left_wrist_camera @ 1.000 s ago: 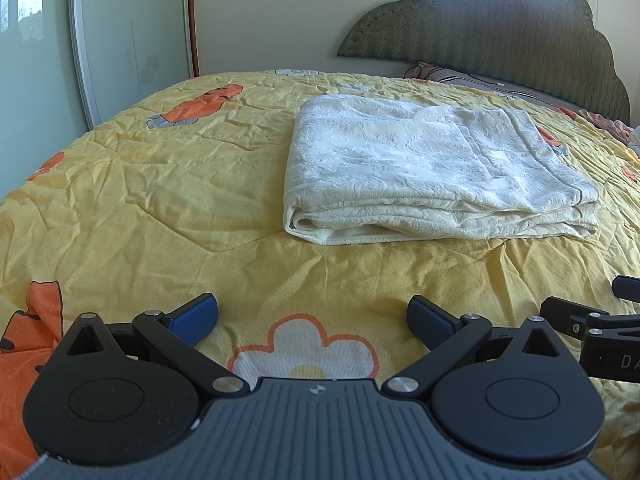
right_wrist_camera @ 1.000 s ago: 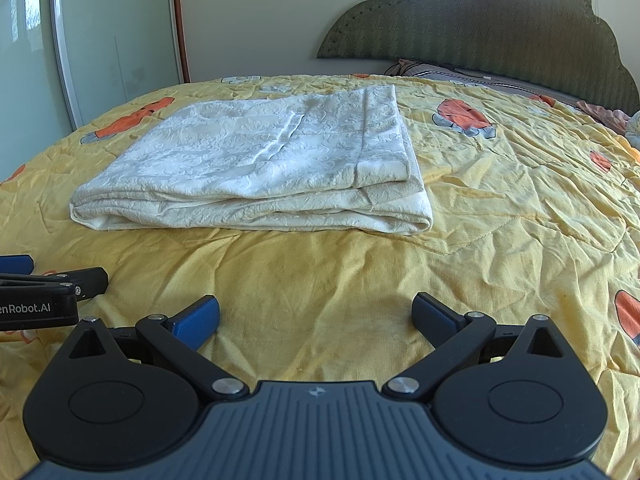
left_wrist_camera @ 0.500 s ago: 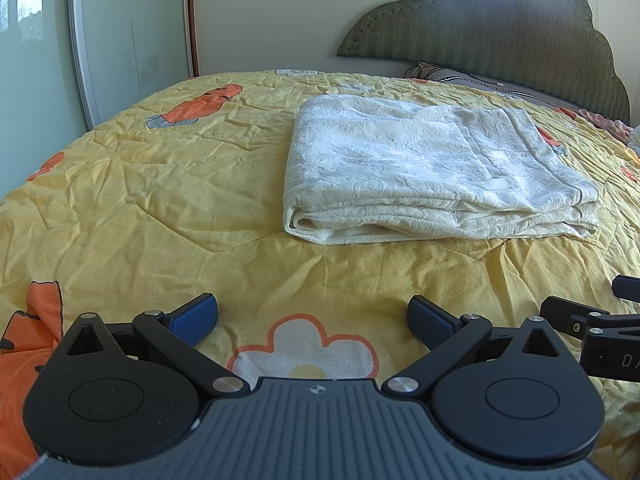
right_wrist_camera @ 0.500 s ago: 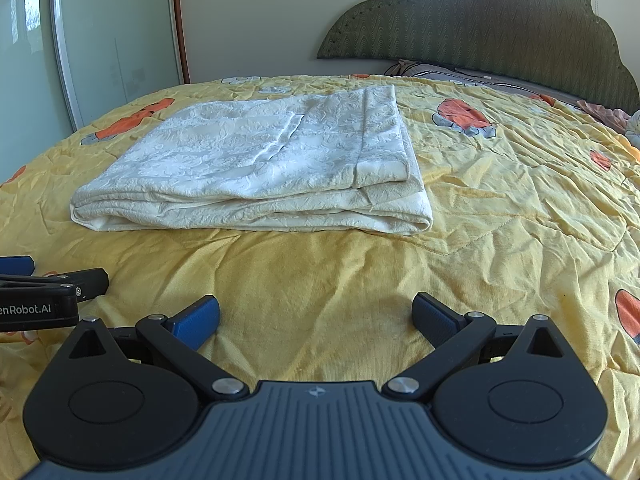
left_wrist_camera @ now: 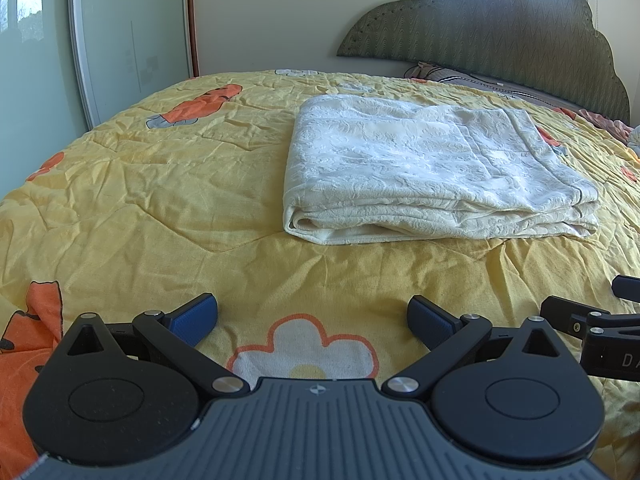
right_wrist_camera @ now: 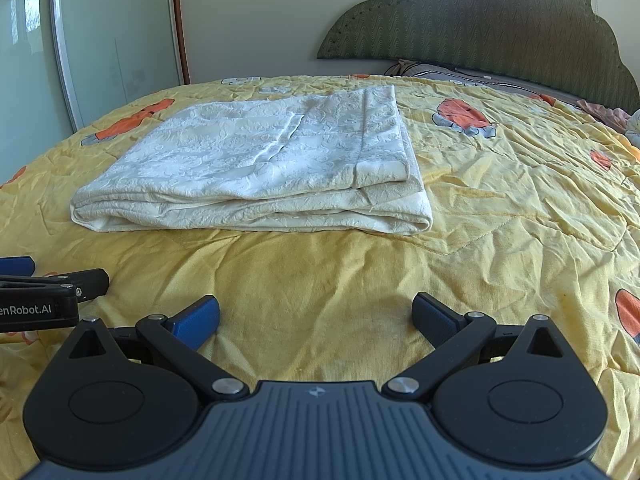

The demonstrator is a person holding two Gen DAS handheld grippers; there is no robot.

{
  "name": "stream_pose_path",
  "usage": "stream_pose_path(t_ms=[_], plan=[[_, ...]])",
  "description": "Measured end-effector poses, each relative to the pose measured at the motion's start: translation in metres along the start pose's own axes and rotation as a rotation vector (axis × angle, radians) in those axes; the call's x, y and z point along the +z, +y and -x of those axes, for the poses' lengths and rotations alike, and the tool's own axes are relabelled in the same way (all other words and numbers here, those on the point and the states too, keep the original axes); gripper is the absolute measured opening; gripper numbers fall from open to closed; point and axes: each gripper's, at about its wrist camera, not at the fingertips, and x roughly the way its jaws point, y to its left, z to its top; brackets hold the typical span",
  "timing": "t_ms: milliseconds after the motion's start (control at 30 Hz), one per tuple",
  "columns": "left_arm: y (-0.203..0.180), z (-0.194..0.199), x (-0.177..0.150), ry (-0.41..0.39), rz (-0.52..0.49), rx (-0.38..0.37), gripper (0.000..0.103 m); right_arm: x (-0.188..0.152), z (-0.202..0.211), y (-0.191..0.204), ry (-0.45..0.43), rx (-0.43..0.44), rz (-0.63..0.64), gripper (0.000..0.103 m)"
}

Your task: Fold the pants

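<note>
We saw cream-white pants [left_wrist_camera: 432, 176] with an embossed floral texture on a yellow bedspread [left_wrist_camera: 140, 208] printed with orange shapes and white flowers. The headboard [right_wrist_camera: 480, 24] was olive green with a zigzag weave, and our grippers' fingertips [right_wrist_camera: 196, 320] were blue on black.

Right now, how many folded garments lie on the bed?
1: the cream pants, folded in a flat stack on the yellow bedspread, ahead of both open grippers and touching neither. Nothing else folded shows.

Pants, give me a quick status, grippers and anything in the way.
Left gripper open, empty. Right gripper open, empty. Pants folded flat on the bedspread, untouched. Nothing between grippers and pants.
</note>
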Motion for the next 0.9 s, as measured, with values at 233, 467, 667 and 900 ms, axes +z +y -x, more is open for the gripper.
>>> stream_pose_path(t_ms=[233, 467, 667, 900], plan=[[-0.0001, -0.0001, 0.0, 0.0, 0.0, 0.0, 0.103, 0.0002, 0.0002, -0.0005, 0.0, 0.0, 0.0, 0.103], [-0.0003, -0.0002, 0.0, 0.0, 0.0, 0.0, 0.103, 0.0003, 0.0002, -0.0004, 0.0, 0.0, 0.0, 0.103], [-0.0003, -0.0002, 0.0, 0.0, 0.0, 0.0, 0.103, 0.0003, 0.0003, -0.0003, 0.0, 0.001, -0.001, 0.103], [-0.0002, -0.0003, 0.0, 0.0, 0.0, 0.0, 0.103, 0.0003, 0.0004, -0.0005, 0.0, 0.001, -0.001, 0.103]])
